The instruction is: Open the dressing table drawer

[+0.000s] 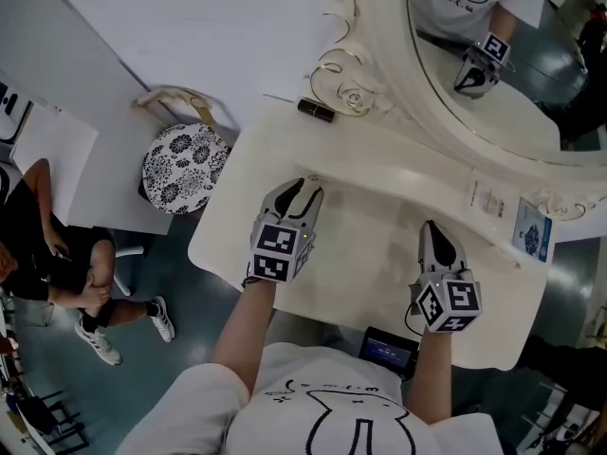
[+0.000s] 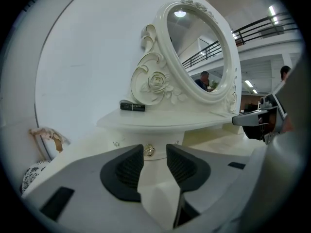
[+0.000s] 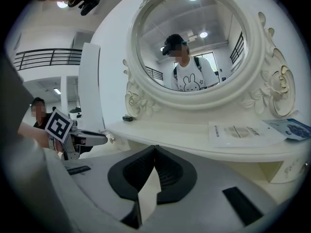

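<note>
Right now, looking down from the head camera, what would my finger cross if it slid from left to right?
seated person → flowery stool → left gripper → right gripper → blue booklet

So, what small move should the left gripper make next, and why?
Probably ease the left gripper forward until its jaws flank the drawer knob. The jaws stand open, and the small gold knob sits centred in their gap but beyond the pads, untouched.

Cream dressing table (image 1: 375,249), black-and-white floral stool (image 1: 185,169), black tube (image 1: 316,110), gold knob (image 2: 149,150)
</note>
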Tool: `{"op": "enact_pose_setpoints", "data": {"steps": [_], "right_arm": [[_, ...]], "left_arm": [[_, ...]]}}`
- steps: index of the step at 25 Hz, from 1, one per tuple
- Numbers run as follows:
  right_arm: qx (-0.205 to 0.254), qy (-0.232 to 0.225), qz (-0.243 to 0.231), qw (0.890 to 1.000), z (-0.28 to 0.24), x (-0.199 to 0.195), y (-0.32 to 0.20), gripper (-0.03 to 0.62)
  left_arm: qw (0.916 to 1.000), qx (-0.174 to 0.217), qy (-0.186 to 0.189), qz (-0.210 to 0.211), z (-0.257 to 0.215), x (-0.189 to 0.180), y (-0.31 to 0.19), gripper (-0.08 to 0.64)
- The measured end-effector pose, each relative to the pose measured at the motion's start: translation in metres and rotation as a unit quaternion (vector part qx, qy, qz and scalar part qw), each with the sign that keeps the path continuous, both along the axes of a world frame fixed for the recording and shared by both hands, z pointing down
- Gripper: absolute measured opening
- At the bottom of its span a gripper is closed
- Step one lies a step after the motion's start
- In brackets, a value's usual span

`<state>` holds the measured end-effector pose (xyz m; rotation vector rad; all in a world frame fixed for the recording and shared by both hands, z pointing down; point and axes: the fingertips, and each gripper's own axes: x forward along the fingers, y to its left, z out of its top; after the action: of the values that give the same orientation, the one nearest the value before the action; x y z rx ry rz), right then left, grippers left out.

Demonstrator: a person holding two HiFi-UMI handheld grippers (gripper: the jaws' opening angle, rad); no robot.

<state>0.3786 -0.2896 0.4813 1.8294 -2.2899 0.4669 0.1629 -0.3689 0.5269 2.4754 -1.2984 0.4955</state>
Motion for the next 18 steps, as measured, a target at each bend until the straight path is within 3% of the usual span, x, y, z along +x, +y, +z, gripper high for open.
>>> {"op": "enact_pose_setpoints", "data": {"steps": [12,15,18], "right_arm": [[-0.016,-0.001,-0.003,1.000,0.014,-0.005,-0.015,0.015],[-0.018,-0.003,-0.001,1.000,0.015,-0.005,-0.017,0.015],[-0.018,-0.004,0.002,1.000,0.015,-0.005,-0.019,0.015]], "left_arm": [[0.9996,-0.026,-0.006,0.004,0.020,0.005,-0.018,0.150],[0.9994,-0.029,-0.014,0.008,0.022,0.005,-0.019,0.104],[0.9994,-0.026,-0.017,0.015,0.021,0.006,-0.020,0.106]]}}
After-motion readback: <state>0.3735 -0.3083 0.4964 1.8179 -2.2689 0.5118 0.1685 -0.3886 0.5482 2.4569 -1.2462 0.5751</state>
